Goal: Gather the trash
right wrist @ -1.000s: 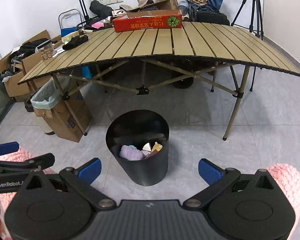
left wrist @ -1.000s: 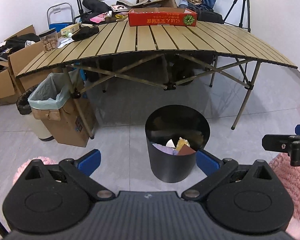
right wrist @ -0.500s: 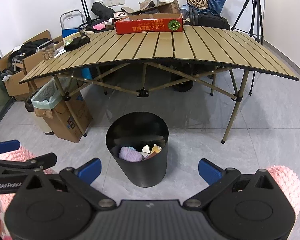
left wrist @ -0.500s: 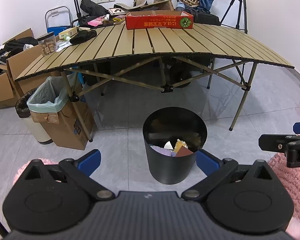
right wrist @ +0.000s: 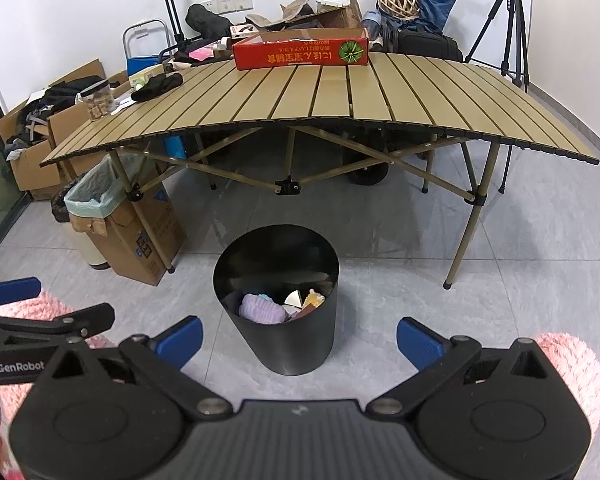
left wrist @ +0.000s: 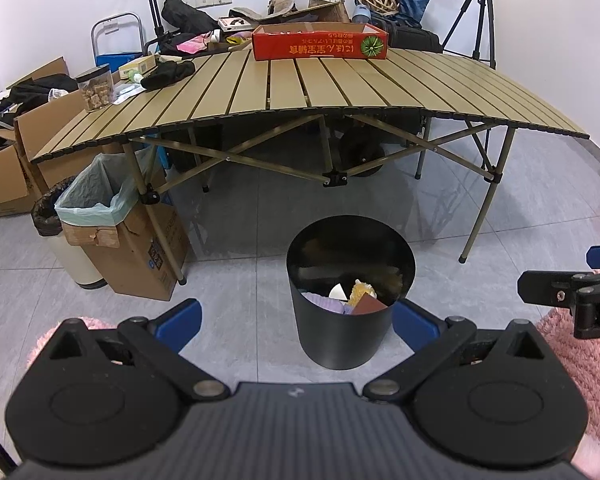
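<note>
A black round bin point(left wrist: 350, 292) point(right wrist: 280, 304) stands on the grey floor in front of the slatted table point(left wrist: 340, 92) point(right wrist: 340, 96). Trash lies inside it: a purple lump point(right wrist: 260, 309), a white wedge point(right wrist: 293, 298) and yellow and brown pieces point(left wrist: 362, 298). My left gripper point(left wrist: 296, 320) hangs open just short of the bin, with nothing between its blue pads. My right gripper point(right wrist: 300, 338) is likewise open and empty, the bin between its fingertips in the picture. Each gripper shows at the edge of the other's view.
A cardboard box lined with a green bag point(left wrist: 120, 236) and a small white bin point(left wrist: 74, 256) stand by the table's left leg. A red carton point(left wrist: 320, 42), a jar point(left wrist: 96, 92) and dark cloth point(left wrist: 168, 74) lie on the table. Pink rugs point(right wrist: 572, 368) flank me. Tripods point(right wrist: 512, 20) stand behind.
Both views have tilted up slightly, so the table and the bin sit a little lower in frame. Both grippers stay open and empty.
</note>
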A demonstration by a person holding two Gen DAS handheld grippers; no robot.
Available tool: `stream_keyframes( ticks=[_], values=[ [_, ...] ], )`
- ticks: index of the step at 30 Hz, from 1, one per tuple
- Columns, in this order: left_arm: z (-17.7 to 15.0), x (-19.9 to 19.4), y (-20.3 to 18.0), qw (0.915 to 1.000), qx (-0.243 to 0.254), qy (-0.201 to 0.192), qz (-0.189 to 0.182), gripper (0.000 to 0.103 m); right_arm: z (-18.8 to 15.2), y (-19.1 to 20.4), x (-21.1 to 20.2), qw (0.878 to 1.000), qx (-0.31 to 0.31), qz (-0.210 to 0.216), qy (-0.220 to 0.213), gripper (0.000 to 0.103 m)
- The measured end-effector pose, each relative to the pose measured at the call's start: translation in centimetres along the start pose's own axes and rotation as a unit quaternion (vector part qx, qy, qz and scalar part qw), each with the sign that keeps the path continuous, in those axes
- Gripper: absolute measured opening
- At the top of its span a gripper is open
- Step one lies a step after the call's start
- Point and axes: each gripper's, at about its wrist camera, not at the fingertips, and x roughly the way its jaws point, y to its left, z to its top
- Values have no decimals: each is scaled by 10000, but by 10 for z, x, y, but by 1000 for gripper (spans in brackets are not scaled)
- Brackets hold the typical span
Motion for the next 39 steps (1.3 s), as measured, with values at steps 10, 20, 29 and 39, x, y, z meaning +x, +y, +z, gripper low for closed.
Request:
stream_keyframes(
  ticks=[10,20,29,39],
  values=[
    [1,0,0,10000,5,-8,-2,103,0,0,0,10000,0,0,0,103],
    [5,-2,-1,10000,8,-28,-24,103,0,1,0,10000,0,2,-2,103],
    [5,-2,-1,10000,9,-30,-23,103,-1,1,0,10000,-1,1,-2,103],
    [5,-5,-2,10000,39,-58,-43,103,-1,1,0,10000,-1,1,3,103]
  ],
)
